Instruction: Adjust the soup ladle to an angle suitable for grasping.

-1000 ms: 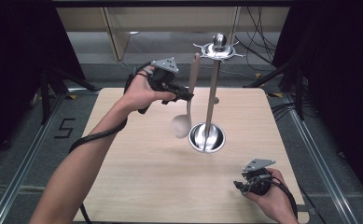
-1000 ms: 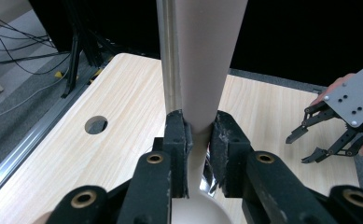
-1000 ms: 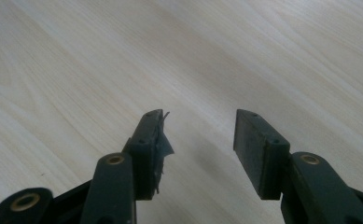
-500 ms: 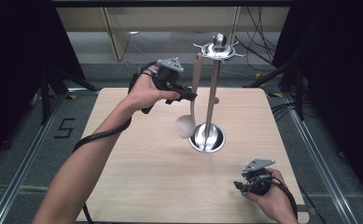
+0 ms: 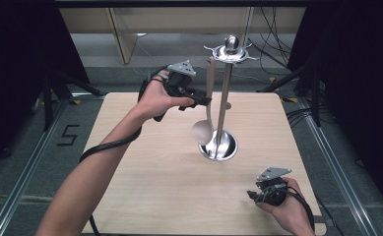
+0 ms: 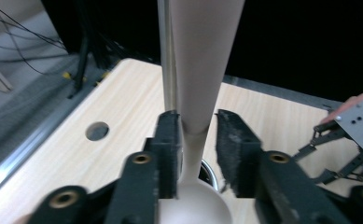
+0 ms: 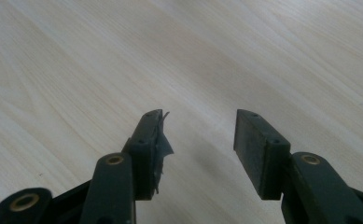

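Landmark: the metal stand (image 5: 222, 110) rises from a round base on the table (image 5: 144, 187), with a ring of hooks at its top.
Spoon (image 5: 207, 105): it hangs just beside the stand's pole, on the near-left side, handle up at a hook, bowl down near the base, clear of the tabletop.
Left gripper (image 5: 205, 101): level with the spoon's handle, left of the pole. Its jaws have just been opening, and in the left gripper view (image 6: 198, 144) the handle stands between the pads; a gap shows on one side, the other pad looks just touching. Released, I'd say.
Right gripper (image 5: 254, 195): well apart from the stand, near the table's front edge, jaws wide and holding nothing (image 7: 195, 140).
Handling: the spoon looks light, stiff and smooth, likely slippery. It would swing freely on its hook.
Where to grip: the narrow neck just above the bowl, pads on the flat faces.
Risk: a nudge could unhook it.
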`<state>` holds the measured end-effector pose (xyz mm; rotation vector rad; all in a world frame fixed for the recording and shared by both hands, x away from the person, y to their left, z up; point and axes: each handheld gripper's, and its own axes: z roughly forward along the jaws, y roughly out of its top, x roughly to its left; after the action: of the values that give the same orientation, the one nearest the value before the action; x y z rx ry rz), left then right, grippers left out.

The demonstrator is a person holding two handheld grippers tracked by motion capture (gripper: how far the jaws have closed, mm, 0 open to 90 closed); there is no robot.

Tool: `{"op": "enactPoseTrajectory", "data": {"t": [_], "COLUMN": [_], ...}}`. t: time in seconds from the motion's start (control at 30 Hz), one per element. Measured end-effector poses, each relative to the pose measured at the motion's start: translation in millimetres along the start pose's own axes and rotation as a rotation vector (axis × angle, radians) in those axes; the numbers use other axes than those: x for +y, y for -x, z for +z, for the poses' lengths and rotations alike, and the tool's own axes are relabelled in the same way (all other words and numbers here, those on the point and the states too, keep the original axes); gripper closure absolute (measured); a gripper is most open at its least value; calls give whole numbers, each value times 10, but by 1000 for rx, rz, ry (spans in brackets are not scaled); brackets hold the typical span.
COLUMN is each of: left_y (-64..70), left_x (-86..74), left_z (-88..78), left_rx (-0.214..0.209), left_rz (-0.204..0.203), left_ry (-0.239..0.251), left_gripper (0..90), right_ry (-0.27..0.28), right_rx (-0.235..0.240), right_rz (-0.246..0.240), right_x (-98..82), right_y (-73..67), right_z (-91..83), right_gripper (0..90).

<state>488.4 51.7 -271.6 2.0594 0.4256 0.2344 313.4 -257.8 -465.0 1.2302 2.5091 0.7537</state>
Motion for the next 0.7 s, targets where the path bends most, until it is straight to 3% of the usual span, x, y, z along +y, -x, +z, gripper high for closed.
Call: {"op": "enactPoseTrajectory", "data": {"t": [0.1, 0.17, 0.23, 0.47, 0.7], "left_y": [24, 42, 64, 146, 268], "left_x": [-41, -84, -132, -279, -408], "left_z": [-85, -159, -241, -506, -688], "left_rx": [45, 70, 97, 156, 193], "left_rz": [36, 43, 46, 10, 4], "left_ry": [22, 44, 68, 155, 191], "left_gripper": [584, 546, 499, 403, 341], "right_ry": [19, 11, 12, 27, 20], "right_rx": [0, -5, -6, -12, -14], "right_rz": [5, -19, 8, 21, 19], "right_x": [-5, -5, 2, 10, 9], "right_y": [1, 18, 8, 2, 9], "right_z": [7, -3, -15, -5, -9], "right_gripper": [529, 527, 524, 516, 509]}}
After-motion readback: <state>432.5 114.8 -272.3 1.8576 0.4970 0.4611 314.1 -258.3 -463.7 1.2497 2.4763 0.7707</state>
